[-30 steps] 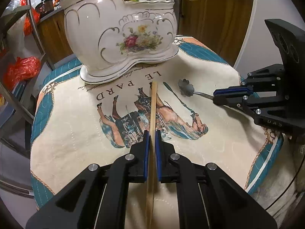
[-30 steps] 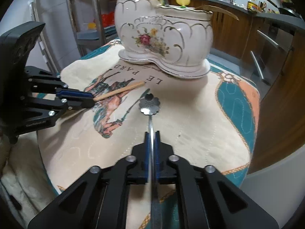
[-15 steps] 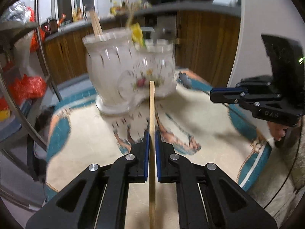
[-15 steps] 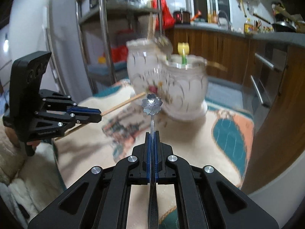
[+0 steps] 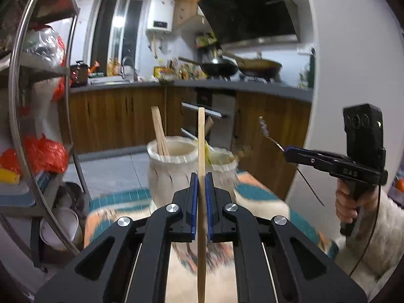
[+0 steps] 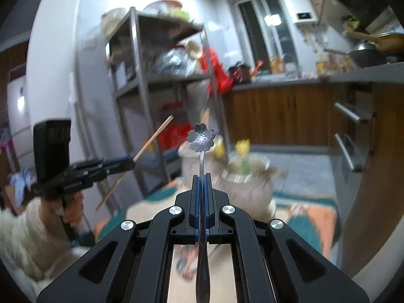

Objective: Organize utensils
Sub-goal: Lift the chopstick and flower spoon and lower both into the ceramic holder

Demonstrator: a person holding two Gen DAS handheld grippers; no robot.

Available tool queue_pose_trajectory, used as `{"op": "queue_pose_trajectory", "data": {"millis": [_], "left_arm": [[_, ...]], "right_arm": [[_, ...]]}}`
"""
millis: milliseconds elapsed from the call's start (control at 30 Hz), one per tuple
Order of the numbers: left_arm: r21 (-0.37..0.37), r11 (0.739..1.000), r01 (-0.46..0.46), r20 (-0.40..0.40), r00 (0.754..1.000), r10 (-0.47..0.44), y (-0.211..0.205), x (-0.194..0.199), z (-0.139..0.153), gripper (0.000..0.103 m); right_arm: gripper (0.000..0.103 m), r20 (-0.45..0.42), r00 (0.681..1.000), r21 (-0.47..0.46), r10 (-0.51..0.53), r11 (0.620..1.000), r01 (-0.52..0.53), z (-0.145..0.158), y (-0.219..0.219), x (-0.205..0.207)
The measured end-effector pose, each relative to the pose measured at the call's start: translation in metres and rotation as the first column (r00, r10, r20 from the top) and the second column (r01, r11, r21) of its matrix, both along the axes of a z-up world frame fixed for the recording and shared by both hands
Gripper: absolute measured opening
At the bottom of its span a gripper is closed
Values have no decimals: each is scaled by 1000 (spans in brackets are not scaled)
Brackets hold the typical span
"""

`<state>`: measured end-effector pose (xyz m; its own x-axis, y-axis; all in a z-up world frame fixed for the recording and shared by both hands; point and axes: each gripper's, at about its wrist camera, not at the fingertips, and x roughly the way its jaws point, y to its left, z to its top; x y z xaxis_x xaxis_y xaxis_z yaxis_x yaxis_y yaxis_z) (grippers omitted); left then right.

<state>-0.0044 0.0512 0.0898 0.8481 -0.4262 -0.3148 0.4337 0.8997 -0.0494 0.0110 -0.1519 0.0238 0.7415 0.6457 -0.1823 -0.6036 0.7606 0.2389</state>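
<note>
My left gripper point(image 5: 201, 176) is shut on a wooden chopstick point(image 5: 201, 136), held upright, tip above the rim of the white ceramic holder point(image 5: 171, 174). Chopsticks point(image 5: 159, 133) stand in the holder's left compartment. My right gripper point(image 6: 201, 176) is shut on a metal spoon with a flower-shaped bowl point(image 6: 201, 136), lifted in front of the blurred holder point(image 6: 242, 184). The right gripper also shows in the left wrist view point(image 5: 286, 150), with the spoon point(image 5: 263, 126) raised right of the holder. The left gripper shows in the right wrist view point(image 6: 130, 164) with the chopstick point(image 6: 154, 136).
The holder stands on a table with a printed cloth point(image 5: 260, 207). A metal shelf rack point(image 5: 40, 116) with red bags stands on the left. Wooden kitchen cabinets point(image 5: 113, 116) and a counter with pans are behind. A wall point(image 5: 353, 75) is on the right.
Both grippers have lifted their utensils off the cloth and tilted them upward, level with or above the holder's rim. The views now look across the kitchen instead of down at the table.
</note>
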Motion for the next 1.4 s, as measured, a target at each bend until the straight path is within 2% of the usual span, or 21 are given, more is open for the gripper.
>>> {"op": "queue_pose_trajectory", "data": {"millis": [133,333,600,733,900,1100,1400], "left_arm": [[-50,999,-18,45,999,20,-1,22,18,6],[-131,990,-51,96,993,64,-2,64,38,6],[-219,969,-112,139,980,144,-14,118,42,6],[-218,966,-139,157,972,175,-21,136,37,6],[-205,962,-177,164,963,212,-22,147,21,6],[-196,965,-177,155,966,209,-20,142,5,6],[-177,970,-169,135,972,194,-11,120,-10,6]], "right_arm": [[4,17,997,47,-75,996,74,14,-1,28],[4,38,992,86,-121,989,117,21,9,68],[4,77,978,197,-194,964,176,24,14,105],[4,62,970,213,-237,952,219,17,20,125],[4,50,958,185,-283,945,270,2,32,138],[4,62,953,100,-297,952,290,-13,46,138],[4,80,949,82,-303,951,297,-16,39,114]]}}
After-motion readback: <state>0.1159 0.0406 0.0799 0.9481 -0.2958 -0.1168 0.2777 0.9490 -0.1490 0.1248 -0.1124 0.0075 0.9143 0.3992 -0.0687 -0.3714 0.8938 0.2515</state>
